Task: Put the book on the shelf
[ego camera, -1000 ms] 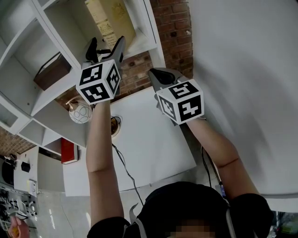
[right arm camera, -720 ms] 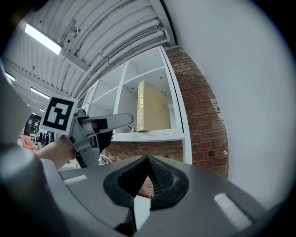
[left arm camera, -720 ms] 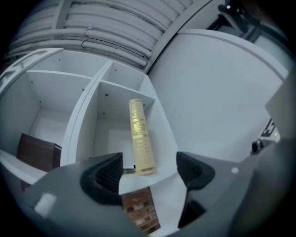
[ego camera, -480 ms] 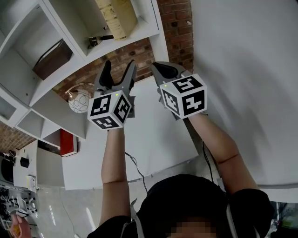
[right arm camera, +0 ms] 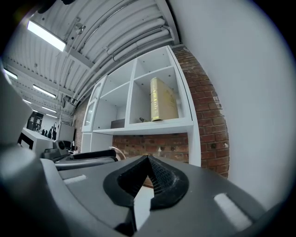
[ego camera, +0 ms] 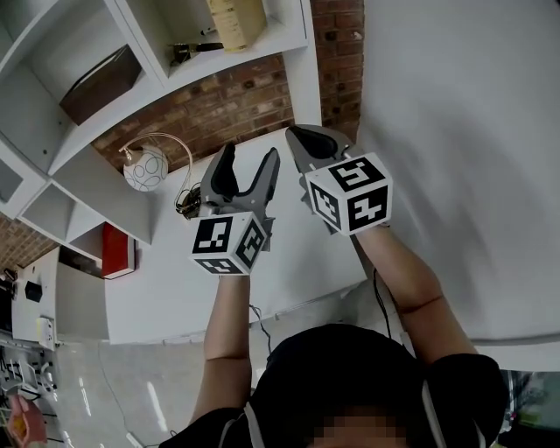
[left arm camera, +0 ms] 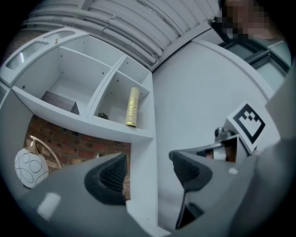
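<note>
The tan book [ego camera: 236, 13] stands upright in the right-hand compartment of the white shelf [ego camera: 223, 63], with neither gripper touching it. It also shows as a gold spine in the left gripper view [left arm camera: 132, 107] and the right gripper view [right arm camera: 162, 99]. My left gripper [ego camera: 248, 171] hangs well below the shelf, over the table. Its jaws are apart and closing, with nothing between them [left arm camera: 148, 166]. My right gripper [ego camera: 308, 140] is beside it, shut and empty [right arm camera: 148, 172].
A brown box [ego camera: 96, 83] sits in the compartment left of the book, and a small dark object [ego camera: 188, 51] lies near the book. A globe lamp [ego camera: 144, 166] and a red box [ego camera: 118, 249] are on the white table [ego camera: 166, 297]. Brick wall [ego camera: 210, 105] is behind; a white wall is at the right.
My left gripper has dropped from the shelf compartment toward the table, empty, its jaws a little narrower. The book stays on the shelf. The right gripper has hardly moved.
</note>
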